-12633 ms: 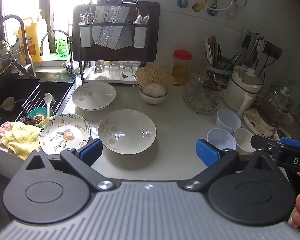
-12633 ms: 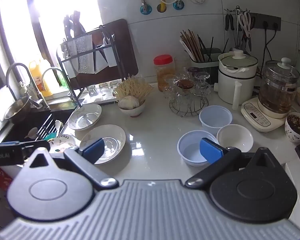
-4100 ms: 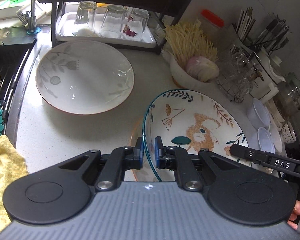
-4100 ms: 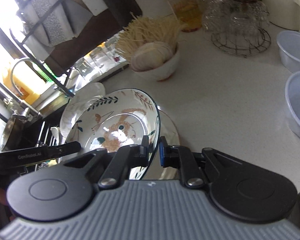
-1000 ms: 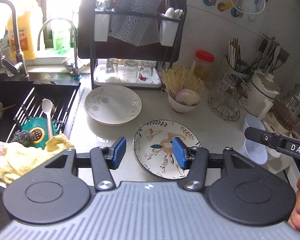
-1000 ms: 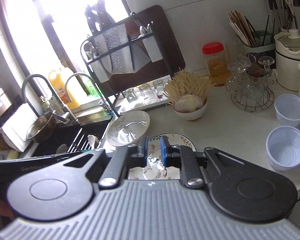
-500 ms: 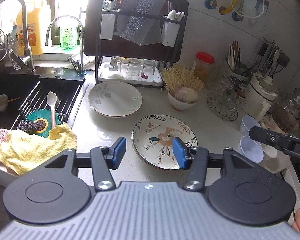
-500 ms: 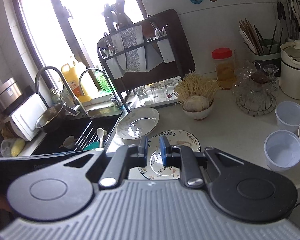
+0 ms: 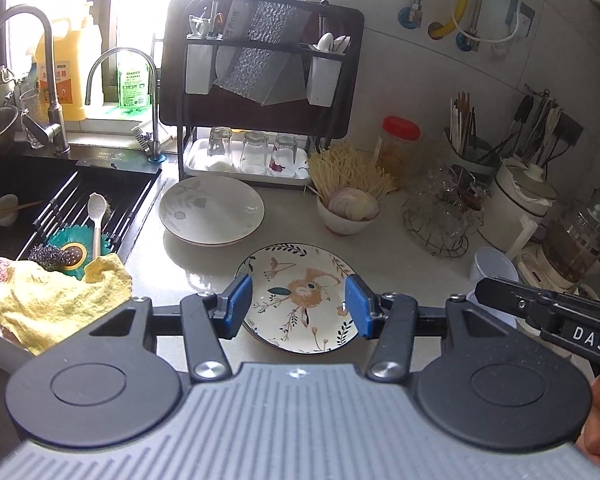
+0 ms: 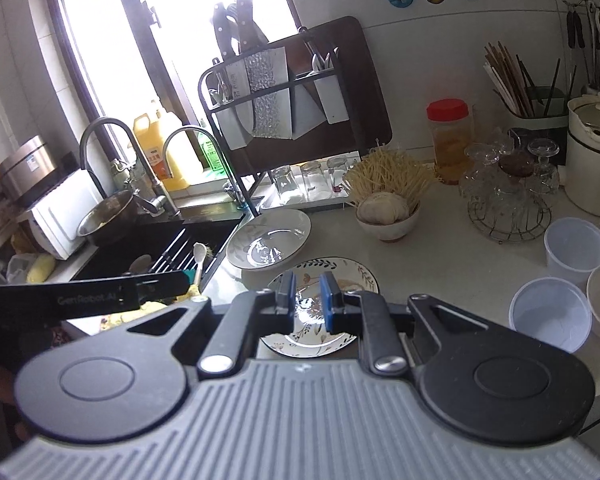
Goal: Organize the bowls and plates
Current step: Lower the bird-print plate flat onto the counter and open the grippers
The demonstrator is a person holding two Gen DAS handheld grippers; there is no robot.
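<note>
A floral patterned plate (image 9: 298, 296) lies on the counter on top of a plain plate whose rim barely shows. It also shows in the right wrist view (image 10: 340, 280). A plain white plate (image 9: 211, 210) with a faint leaf print sits behind it, near the sink; it shows in the right wrist view too (image 10: 269, 238). My left gripper (image 9: 298, 306) is open and empty, held above the floral plate. My right gripper (image 10: 306, 300) has its jaws nearly together with a small gap and holds nothing. Several small bowls and cups (image 10: 550, 314) stand at the right.
A sink (image 9: 40, 200) with a rack, spoon and yellow cloth (image 9: 56, 300) is at the left. A dish rack (image 9: 260, 92) with glasses stands at the back. A bowl of noodles (image 9: 348, 208), a glass stand (image 9: 440, 216) and kettles (image 9: 528, 200) line the right.
Both grippers have pulled back and risen from the floral plate, which stays stacked on the counter. The left jaws have opened wider; the right jaws have parted a little.
</note>
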